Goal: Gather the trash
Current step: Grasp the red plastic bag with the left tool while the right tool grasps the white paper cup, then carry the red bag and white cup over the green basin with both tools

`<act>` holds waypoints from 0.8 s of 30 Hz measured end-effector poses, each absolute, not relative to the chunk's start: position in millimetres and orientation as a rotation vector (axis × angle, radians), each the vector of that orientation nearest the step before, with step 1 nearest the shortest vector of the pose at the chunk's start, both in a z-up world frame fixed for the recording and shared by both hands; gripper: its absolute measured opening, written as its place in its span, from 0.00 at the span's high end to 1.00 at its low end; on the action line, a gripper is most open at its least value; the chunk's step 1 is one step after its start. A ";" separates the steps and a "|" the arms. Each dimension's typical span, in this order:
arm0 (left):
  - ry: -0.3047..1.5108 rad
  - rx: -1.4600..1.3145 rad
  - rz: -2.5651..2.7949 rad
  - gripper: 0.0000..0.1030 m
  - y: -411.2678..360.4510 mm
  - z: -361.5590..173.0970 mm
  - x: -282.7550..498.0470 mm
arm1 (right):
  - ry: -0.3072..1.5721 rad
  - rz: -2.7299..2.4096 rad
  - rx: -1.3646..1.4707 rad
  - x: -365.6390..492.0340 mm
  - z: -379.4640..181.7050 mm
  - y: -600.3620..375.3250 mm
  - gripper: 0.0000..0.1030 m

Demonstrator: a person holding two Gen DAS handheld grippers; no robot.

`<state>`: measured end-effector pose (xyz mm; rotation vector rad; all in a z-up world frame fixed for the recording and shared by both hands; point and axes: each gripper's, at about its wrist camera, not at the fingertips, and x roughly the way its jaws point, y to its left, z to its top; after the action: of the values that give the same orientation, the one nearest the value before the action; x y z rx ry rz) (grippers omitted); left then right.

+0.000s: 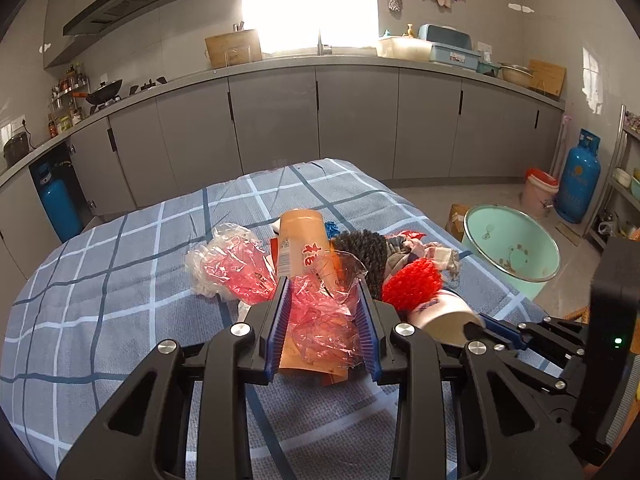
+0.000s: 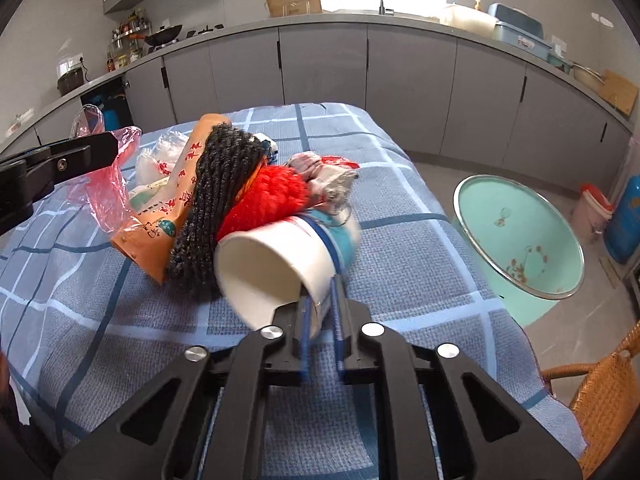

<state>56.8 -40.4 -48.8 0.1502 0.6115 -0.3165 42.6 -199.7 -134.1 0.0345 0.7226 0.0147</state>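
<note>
Left wrist view: left gripper point(image 1: 324, 300) has its blue-padded fingers point(image 1: 280, 320) part-open around a crumpled pink plastic bag point(image 1: 320, 320), pads touching the film on both sides; whether they truly pinch it, I cannot tell.
Right wrist view: right gripper point(image 2: 322, 312) is nearly closed on the rim of a white paper cup point(image 2: 276, 264), one finger inside the mouth, one outside.
Trash pile: sits mid-table on the blue checked tablecloth point(image 2: 120, 320), everything touching or overlapping.
Bin: mint-green tub point(image 2: 520, 236) stands on the floor beside the table's right edge, well apart from the pile.
Risk, cup: it is held by a thin rim only, so it could buckle or pivot out; the red scrubby ball point(image 2: 268, 200) leans on it and may roll off the table when the cup lifts.
Risk, bag: slippery film may slide out of loose pads, and it overlaps the orange packet point(image 1: 304, 248), which could drag along.
Risk, grippers: they work close together and could collide.
Count, grippers: two.
Count, cups: one.
Count, plastic bags: at least two, a second crumpled one point(image 1: 228, 264) just left.
Count, orange packets: one.
Count, dark knitted cloth point(image 2: 216, 200): one.
Count, red scrubby balls: one.
Count, tubs: one.
</note>
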 end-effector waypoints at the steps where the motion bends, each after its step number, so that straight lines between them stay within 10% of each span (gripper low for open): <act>1: 0.610 0.151 -0.315 0.68 -40.2 -48.3 56.8 | 0.718 0.012 0.041 40.7 -133.3 -201.0 0.96; 24: 0.569 0.188 -0.449 0.68 -96.9 -20.9 57.6 | 0.622 -0.169 0.138 9.1 -99.6 -276.1 0.96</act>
<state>57.6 -96.9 -20.9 0.1882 0.5690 -0.4491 9.1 -276.1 -99.6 0.1381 0.6221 -0.1693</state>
